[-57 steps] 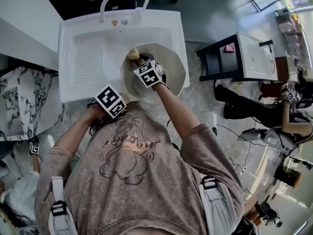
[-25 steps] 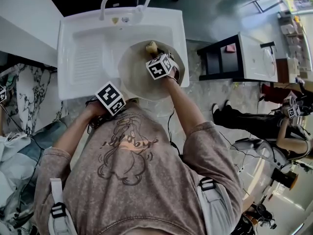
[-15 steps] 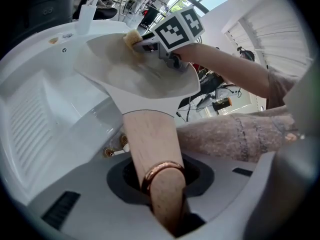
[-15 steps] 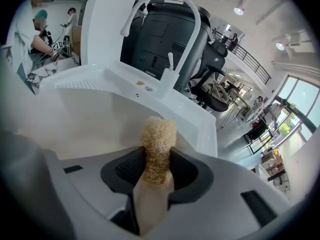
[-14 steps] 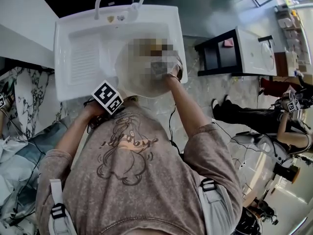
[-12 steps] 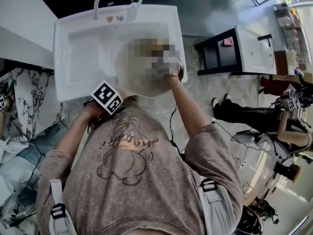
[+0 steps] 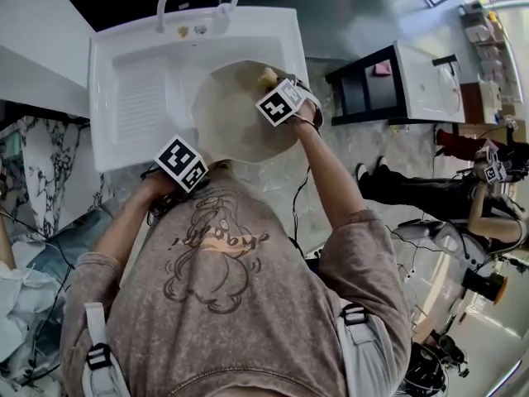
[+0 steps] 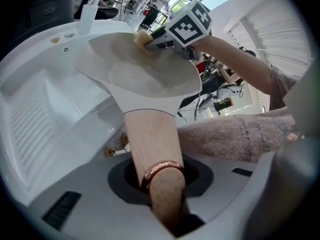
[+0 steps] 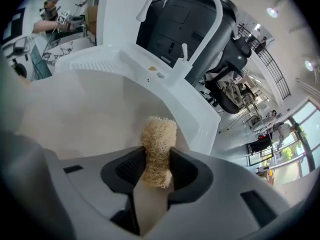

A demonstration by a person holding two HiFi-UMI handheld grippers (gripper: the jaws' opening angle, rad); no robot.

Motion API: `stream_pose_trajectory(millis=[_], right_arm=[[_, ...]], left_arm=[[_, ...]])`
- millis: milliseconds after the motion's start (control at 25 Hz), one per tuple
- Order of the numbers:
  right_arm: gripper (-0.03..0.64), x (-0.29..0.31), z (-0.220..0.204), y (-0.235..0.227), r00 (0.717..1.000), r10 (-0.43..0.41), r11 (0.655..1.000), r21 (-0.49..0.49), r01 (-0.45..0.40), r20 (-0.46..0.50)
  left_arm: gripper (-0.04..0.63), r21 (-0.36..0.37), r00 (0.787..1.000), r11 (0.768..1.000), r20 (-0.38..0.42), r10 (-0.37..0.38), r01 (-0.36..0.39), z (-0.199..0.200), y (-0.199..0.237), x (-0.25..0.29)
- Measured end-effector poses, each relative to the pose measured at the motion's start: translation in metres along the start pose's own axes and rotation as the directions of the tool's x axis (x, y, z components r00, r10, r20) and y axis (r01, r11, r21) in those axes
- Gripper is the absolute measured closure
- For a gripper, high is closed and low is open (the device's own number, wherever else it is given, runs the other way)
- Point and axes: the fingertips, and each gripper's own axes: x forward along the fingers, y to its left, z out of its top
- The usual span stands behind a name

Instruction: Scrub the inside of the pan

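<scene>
Left gripper (image 8: 161,181): jaws clamped on the wooden pan handle (image 8: 149,134), right at its copper ring (image 8: 162,170). The pale pan (image 7: 231,118) sits tilted in the white sink (image 7: 136,98), handle toward the person. Right gripper (image 9: 156,168): jaws pinched on a tan loofah scrubber (image 9: 159,136), its tip at the pan's far right inner wall, near the rim.

Step judged: scrubbing under way, upper wall. The next move calls for firm pressure and sweeps across the floor and remaining wall, handle braced.

No brand or legible writing; only square markers on the gripper cubes (image 7: 279,104).
</scene>
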Motion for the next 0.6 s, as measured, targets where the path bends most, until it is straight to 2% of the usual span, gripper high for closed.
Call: stream_pose_trajectory(millis=[200, 400, 600], right_arm=[[0.46, -0.012, -0.014, 0.001, 0.993, 0.049, 0.992, -0.114, -0.062, -0.107], [0.462, -0.017, -0.028, 0.022, 0.969, 0.167, 0.951, -0.229, -0.207, -0.185], [0.462, -0.032, -0.042, 0.029, 0.936, 0.252, 0.926, -0.219, -0.307, -0.247]], left_arm=[[0.489, 0.001, 1.0, 1.0, -0.001, 0.003, -0.003, -0.001, 0.004, -0.001], [0.489, -0.004, 1.0, 1.0, 0.001, -0.002, 0.002, -0.002, 0.004, -0.001], [0.489, -0.004, 1.0, 1.0, 0.003, -0.002, 0.002, -0.002, 0.003, -0.002]])
